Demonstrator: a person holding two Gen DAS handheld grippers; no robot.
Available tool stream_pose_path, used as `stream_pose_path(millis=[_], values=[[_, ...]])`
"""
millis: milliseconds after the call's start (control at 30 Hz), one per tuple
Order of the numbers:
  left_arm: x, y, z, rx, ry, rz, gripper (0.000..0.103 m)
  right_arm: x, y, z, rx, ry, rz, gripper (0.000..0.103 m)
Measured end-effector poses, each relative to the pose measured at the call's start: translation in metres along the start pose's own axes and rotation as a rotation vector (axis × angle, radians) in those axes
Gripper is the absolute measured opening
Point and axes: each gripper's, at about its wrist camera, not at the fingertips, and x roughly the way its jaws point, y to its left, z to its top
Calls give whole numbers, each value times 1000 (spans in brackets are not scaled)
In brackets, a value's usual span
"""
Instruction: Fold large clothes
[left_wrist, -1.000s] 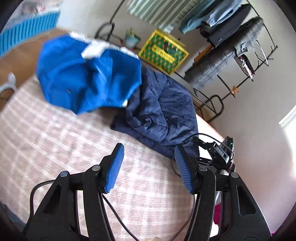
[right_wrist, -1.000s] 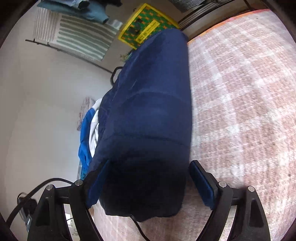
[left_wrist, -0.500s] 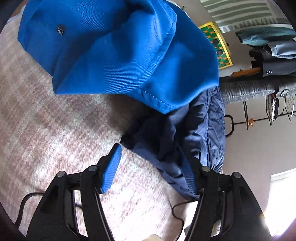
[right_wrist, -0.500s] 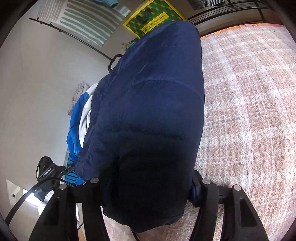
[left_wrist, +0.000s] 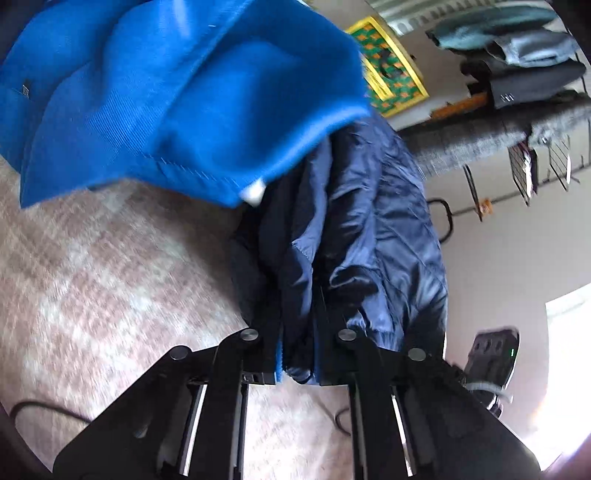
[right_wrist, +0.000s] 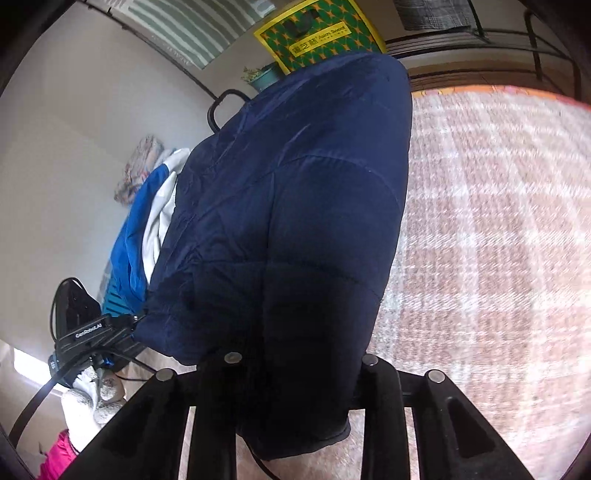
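Note:
A navy quilted jacket (left_wrist: 369, 229) lies crumpled on the bed, partly under a bright blue garment (left_wrist: 166, 92). My left gripper (left_wrist: 297, 354) is shut on a bunched edge of the navy jacket, and fabric fills the narrow gap between its pads. In the right wrist view the same jacket (right_wrist: 295, 184) stretches away from my right gripper (right_wrist: 295, 369). Its jaws are closing on the jacket's near end, which bulges over them and hides the pads. The blue garment (right_wrist: 129, 251), with some white fabric, lies beyond on the left.
A pink checked bed cover (right_wrist: 498, 240) spreads under everything. A yellow-green box (left_wrist: 391, 81) and a rack hung with clothes (left_wrist: 517, 74) stand by the far wall. The left gripper's body (right_wrist: 92, 332) and a white-gloved hand (right_wrist: 88, 395) show at the left.
My left gripper came down from over the bed cover to the navy jacket's edge and shut on it. The right jaws narrowed onto the jacket's near end.

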Motion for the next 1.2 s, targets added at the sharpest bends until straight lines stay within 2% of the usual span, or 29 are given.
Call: stream_pose_path(millis=[200,333,533,567,633,700,767,800,833,900,1000,1067,1200], values=[[-6,-15,-45,54,103,-18,7,-35,-5,-9,-78,72,-56,23],[-7,-36,-85,156,180,4,7,-62,-14,-29,-127,117,-80,23],[-20,-54,-109,275,241,9,10,-86,-26,-69,-124,148,-78,24],[-21,-56,-110,300,249,16,12,-88,-26,-73,-140,143,-83,25],[-26,-55,-111,330,259,38,31,-86,-24,-78,-158,145,-66,38],[-29,-54,-104,334,269,26,44,-87,-24,-76,-154,132,-35,42],[-39,-49,-88,325,253,-2,50,-92,-24,-72,-164,110,-16,51],[-45,-46,-79,314,248,-19,56,-96,-24,-70,-177,101,-2,58],[-55,-37,-72,304,231,-30,59,-99,-25,-68,-186,92,8,66],[-70,-26,-59,292,195,-59,63,-106,-27,-63,-201,82,23,75],[-73,-15,-34,215,178,-151,76,-112,-33,-57,-214,73,14,80],[-65,-11,-20,179,179,-171,78,-121,-40,-50,-192,67,27,81],[-38,-11,5,152,188,-202,78,-142,-55,-40,-190,3,-14,97]])
